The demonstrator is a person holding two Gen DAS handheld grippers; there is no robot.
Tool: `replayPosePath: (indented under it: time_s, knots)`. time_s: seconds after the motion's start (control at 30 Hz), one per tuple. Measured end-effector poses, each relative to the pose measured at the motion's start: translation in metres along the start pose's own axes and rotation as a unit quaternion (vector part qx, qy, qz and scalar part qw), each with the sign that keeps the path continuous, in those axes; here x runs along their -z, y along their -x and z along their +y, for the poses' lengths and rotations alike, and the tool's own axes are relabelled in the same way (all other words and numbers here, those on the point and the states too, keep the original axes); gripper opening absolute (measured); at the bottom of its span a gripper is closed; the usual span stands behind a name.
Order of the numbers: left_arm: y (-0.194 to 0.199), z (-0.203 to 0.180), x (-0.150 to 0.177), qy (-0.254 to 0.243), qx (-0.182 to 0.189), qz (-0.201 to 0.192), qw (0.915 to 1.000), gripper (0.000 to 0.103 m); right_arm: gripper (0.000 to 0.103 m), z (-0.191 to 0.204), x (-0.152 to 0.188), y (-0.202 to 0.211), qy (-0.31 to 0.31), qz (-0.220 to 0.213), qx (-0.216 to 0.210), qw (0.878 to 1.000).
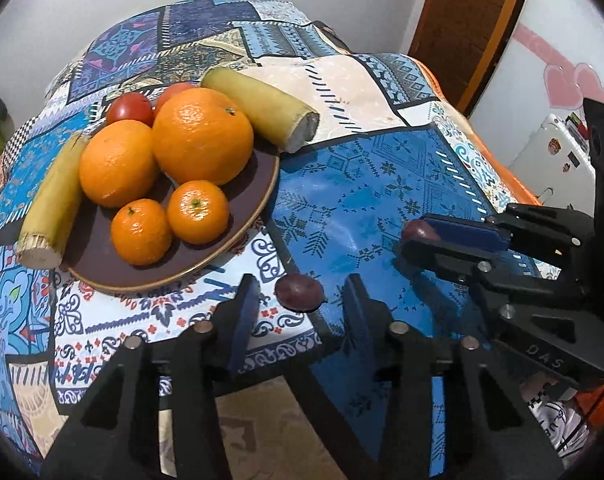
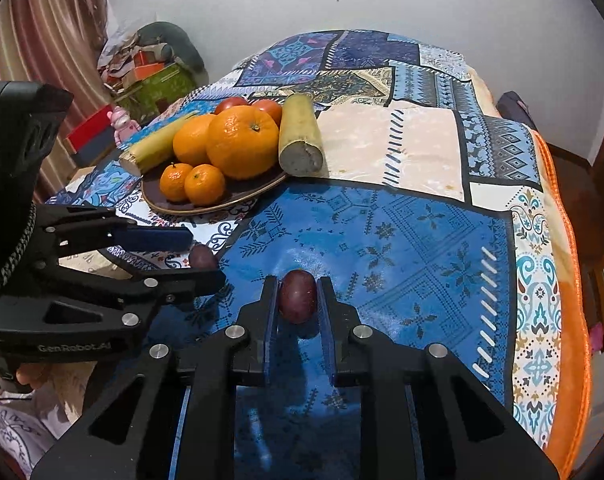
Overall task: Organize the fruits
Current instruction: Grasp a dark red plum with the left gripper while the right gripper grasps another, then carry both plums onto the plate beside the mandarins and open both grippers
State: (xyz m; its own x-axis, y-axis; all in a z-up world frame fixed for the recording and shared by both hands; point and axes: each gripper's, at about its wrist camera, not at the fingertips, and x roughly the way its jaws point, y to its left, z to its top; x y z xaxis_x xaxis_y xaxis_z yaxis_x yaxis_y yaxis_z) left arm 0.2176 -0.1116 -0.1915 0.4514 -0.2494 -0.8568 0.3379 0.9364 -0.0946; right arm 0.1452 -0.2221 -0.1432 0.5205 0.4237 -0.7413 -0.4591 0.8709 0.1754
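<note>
Right gripper (image 2: 298, 300) clamps a purple fruit (image 2: 298, 296) just off the cloth – apparently bound for the plate (image 2: 222, 200) ahead-left; left gripper (image 1: 300, 300), spread wide, brackets a second fruit (image 1: 299, 292) for pickup.

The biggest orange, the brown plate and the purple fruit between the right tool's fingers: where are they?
Biggest orange (image 1: 203, 136), left wrist view, peel centre.
Brown plate (image 1: 258, 188), left wrist view, bare rim.
Purple fruit (image 2: 298, 297), right wrist view, skin centre.
</note>
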Motion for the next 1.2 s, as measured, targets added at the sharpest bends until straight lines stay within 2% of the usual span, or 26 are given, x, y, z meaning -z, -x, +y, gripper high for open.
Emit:
replayPosePath:
  time_s: [0.17, 0.27, 0.5, 0.77, 1.2]
  knots:
    - [-0.005, -0.006, 0.0, -0.016, 0.0, 0.003, 0.9999, 0.035, 0.017, 0.0, 0.001, -0.002, 0.0, 0.003, -0.004, 1.0]
    - [-0.007, -0.006, -0.001, -0.016, 0.001, 0.004, 0.9999, 0.026, 0.017, 0.0, 0.001, -0.003, -0.001, 0.006, -0.006, 1.0]
    - [-0.001, 0.001, -0.001, 0.002, 0.006, -0.001, 1.0, 0.025, 0.017, 0.003, -0.004, -0.002, 0.003, 0.004, -0.009, 1.0]
    - [0.03, 0.028, 0.002, 0.04, 0.007, -0.035, 0.9986, 0.025, 0.017, 0.017, -0.021, -0.008, 0.019, -0.008, -0.018, 1.0]
    - [0.055, 0.095, 0.0, 0.096, -0.052, -0.061, 0.9922, 0.025, 0.017, 0.036, -0.05, -0.034, 0.033, -0.018, -0.038, 0.999]
